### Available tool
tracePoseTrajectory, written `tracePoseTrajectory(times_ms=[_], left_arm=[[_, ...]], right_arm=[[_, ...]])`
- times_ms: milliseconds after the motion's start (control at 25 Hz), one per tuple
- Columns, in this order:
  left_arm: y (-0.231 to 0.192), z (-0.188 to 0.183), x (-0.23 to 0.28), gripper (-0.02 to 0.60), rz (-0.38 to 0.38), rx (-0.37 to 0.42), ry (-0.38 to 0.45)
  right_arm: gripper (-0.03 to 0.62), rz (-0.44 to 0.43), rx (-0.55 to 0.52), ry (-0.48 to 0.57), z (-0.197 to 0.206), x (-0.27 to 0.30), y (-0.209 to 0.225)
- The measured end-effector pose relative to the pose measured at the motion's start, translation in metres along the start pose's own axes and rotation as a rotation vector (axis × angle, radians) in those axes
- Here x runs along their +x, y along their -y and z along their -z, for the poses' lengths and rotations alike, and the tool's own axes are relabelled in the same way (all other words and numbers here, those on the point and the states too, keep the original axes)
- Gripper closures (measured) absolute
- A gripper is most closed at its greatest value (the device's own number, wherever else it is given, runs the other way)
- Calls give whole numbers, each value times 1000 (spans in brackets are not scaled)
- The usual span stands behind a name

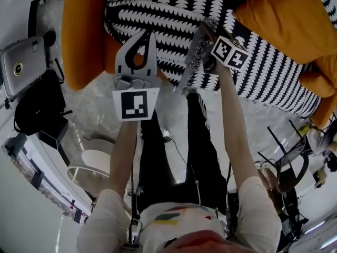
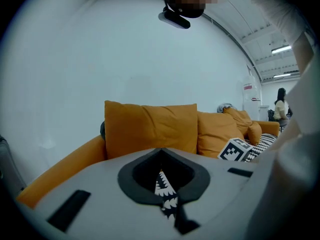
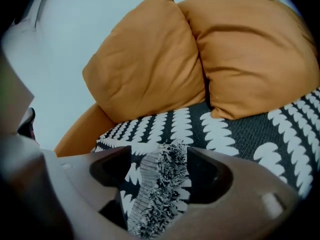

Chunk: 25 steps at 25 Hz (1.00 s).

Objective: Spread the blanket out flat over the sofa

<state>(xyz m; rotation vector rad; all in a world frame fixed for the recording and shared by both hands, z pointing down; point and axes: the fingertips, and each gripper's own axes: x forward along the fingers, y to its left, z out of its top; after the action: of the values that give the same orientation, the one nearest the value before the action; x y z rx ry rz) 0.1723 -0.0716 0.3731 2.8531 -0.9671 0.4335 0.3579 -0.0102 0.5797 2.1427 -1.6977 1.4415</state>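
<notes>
Head view shows a limp-looking black-and-white patterned blanket (image 1: pixel 174 9) on the orange fabric sofa (image 1: pixel 79 36), probably best gripped at its edge: left gripper (image 1: pixel 148 36) pinches it, right gripper (image 3: pixel 159 154) gapes around the fringe.

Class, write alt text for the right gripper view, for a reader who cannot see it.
The right gripper has its fingers apart around the fringed edge of a black-and-white blanket, which lies on an orange sofa with two cushions behind.

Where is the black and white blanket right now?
In the head view the blanket covers the seat of the orange sofa, top centre to right. The left gripper pinches its edge, and its fringe sits inside the open right gripper.
</notes>
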Motion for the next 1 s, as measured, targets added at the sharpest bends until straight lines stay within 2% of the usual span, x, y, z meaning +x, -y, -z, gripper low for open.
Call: tracePoseTrajectory(times_ms=[120,240,440,520,600,640,720,880,1000], left_arm=[[-3,5,2,566,2,3,-3],[-6,8,2,566,7,-8,-4],[-5,14,6,566,-3,-10,-23],[-4,11,4,566,-20,-19,-14],[-8,9,0,566,-38,-10,-11],[-10,10,-2,566,-50,-2,-14],[-12,9,-4,566,-84,2,-13],[-12,4,-15,566,-150,-7,6],[-14,1,-30,566,-183,-19,19]], right_arm=[[261,21,-7,-58,15,16,9],[261,32,-5,-60,15,21,7],[274,-15,5,-63,16,24,-3],[311,-31,30,-61,14,23,-6],[375,-28,68,-59,15,24,-7],[419,-23,77,-62,15,25,-5],[571,-29,66,-71,15,24,-2],[576,-81,-5,-60,11,10,-6],[577,-113,-79,-27,4,-11,-28]])
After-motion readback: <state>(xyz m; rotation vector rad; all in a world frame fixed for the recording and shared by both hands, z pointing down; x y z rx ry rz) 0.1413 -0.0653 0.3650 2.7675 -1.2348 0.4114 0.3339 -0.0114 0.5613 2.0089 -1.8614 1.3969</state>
